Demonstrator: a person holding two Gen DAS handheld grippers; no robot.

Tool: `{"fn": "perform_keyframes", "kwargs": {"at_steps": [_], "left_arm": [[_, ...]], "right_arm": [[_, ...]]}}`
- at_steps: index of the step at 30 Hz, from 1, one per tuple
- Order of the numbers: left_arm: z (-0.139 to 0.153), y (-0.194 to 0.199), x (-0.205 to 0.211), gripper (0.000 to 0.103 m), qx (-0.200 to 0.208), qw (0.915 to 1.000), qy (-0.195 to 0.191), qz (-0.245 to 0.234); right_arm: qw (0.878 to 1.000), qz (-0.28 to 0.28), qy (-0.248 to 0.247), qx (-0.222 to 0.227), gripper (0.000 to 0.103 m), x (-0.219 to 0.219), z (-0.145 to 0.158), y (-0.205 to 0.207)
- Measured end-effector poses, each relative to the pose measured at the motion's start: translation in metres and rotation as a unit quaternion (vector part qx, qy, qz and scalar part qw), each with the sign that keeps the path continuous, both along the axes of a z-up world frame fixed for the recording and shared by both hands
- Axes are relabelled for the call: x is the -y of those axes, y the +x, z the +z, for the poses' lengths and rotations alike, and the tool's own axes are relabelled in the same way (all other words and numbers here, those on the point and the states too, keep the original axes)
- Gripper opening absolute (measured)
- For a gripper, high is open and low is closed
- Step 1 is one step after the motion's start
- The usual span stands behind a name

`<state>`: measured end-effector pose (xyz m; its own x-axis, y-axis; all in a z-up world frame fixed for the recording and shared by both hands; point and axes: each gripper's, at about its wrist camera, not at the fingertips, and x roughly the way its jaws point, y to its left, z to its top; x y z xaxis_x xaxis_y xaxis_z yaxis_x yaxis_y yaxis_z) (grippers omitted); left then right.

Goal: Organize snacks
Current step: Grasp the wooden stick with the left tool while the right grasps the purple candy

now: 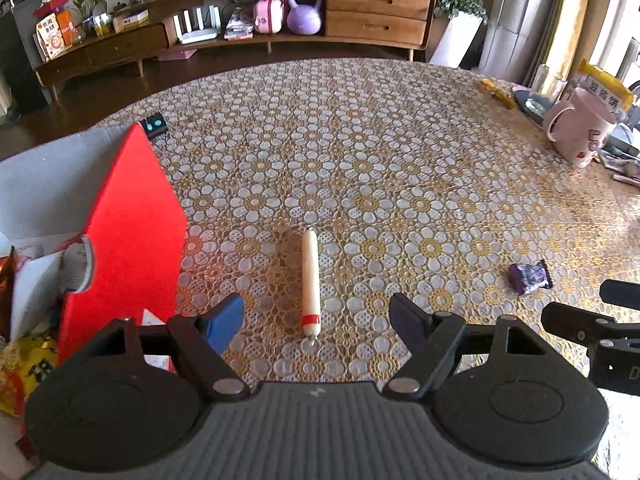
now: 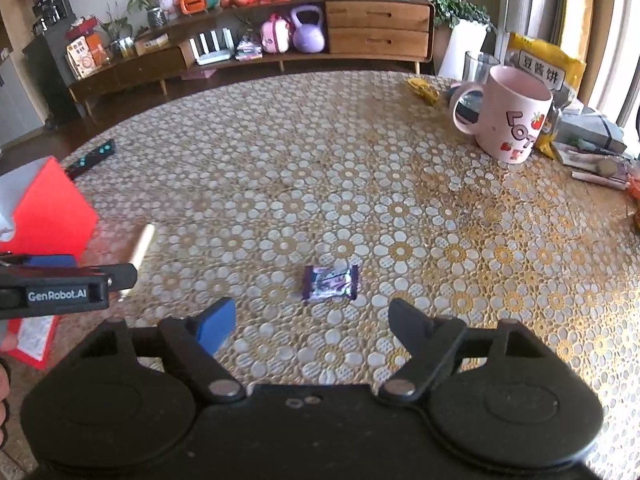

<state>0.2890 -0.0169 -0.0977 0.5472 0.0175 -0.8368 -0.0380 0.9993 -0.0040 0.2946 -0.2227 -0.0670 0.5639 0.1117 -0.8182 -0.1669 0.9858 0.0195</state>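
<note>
Over on the left stands the red box (image 1: 124,240), open-topped with snack packets inside, and just beside it the left gripper (image 1: 316,322) hangs spread wide and empty over the pale sausage stick (image 1: 310,280) lying on the flowered tablecloth (image 1: 360,140). Moving right, the purple candy wrapper (image 2: 330,282) lies flat on the cloth just ahead of the right gripper (image 2: 310,324), jaws apart, nothing between them. Far right, a pink mug (image 2: 512,114) stands upright.
</note>
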Motion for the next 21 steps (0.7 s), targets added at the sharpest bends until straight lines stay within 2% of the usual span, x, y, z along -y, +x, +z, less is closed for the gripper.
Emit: {"fn": "perform_keyframes", "kwargs": {"at_steps": [1, 4, 7, 8, 13, 21], "left_arm": [[-0.003, 0.003, 0.0, 0.08, -0.003, 1.0, 0.0, 0.002], [-0.011, 0.011, 0.001, 0.071, -0.011, 0.9999, 0.004, 0.001], [-0.017, 0.017, 0.001, 0.069, -0.017, 0.9998, 0.007, 0.004], [-0.019, 0.018, 0.001, 0.065, -0.018, 0.9998, 0.008, 0.003], [-0.027, 0.026, -0.002, 0.063, -0.027, 0.9996, 0.003, 0.011], [-0.03, 0.03, -0.002, 0.052, -0.018, 0.9998, 0.003, 0.012]], "right_arm": [[1.0, -0.001, -0.001, -0.002, 0.081, 0.0, -0.003, 0.003], [1.0, -0.002, -0.003, -0.008, 0.079, 0.0, -0.012, 0.013], [1.0, -0.002, -0.004, -0.014, 0.075, -0.001, -0.019, 0.021], [1.0, -0.002, -0.004, -0.015, 0.074, -0.001, -0.021, 0.023], [1.0, -0.005, -0.005, -0.024, 0.071, -0.002, -0.031, 0.034], [1.0, -0.011, -0.01, -0.022, 0.061, -0.003, -0.039, 0.041]]}}
